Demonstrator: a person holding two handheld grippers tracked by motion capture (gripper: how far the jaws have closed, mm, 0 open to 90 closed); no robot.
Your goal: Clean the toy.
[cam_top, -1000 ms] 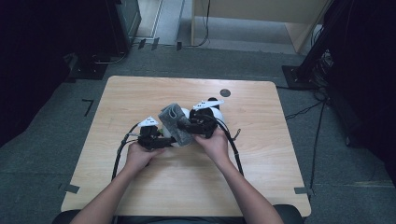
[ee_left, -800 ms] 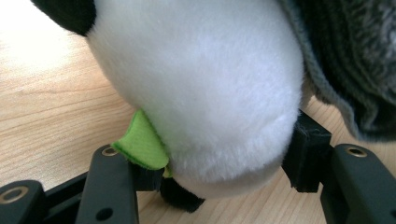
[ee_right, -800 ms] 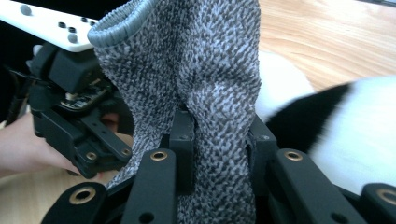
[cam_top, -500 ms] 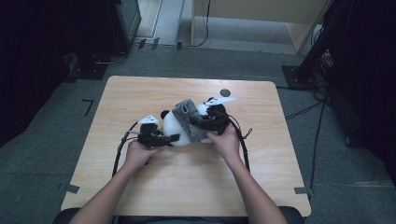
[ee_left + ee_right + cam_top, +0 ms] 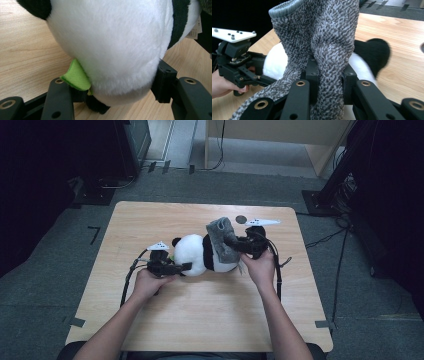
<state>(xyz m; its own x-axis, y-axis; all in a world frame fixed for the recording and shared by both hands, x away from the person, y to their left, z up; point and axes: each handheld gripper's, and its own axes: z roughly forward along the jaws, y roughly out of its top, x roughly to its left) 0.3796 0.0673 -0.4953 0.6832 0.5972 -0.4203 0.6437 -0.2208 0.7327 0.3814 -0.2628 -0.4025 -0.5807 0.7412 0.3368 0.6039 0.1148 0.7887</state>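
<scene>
Left tool (image 5: 184, 267) is clamping panda plush (image 5: 195, 252) at frame centre on surface (image 5: 150, 220); right tool (image 5: 231, 240) is pinching grey sock (image 5: 220, 237). Risk: sock slipping free if pulled too hard, plush head popping out.

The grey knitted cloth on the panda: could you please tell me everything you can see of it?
The grey knitted cloth is a mottled grey, nubbly knit with a smoother ribbed hem at its top edge. It looks soft and limp, bunched into folds. It drapes over the rear half of the plush panda, which lies on the wooden table. The right hand-held gripper pinches a fold between its jaws. The left hand-held gripper clamps the panda's white head, apart from the cloth.
</scene>
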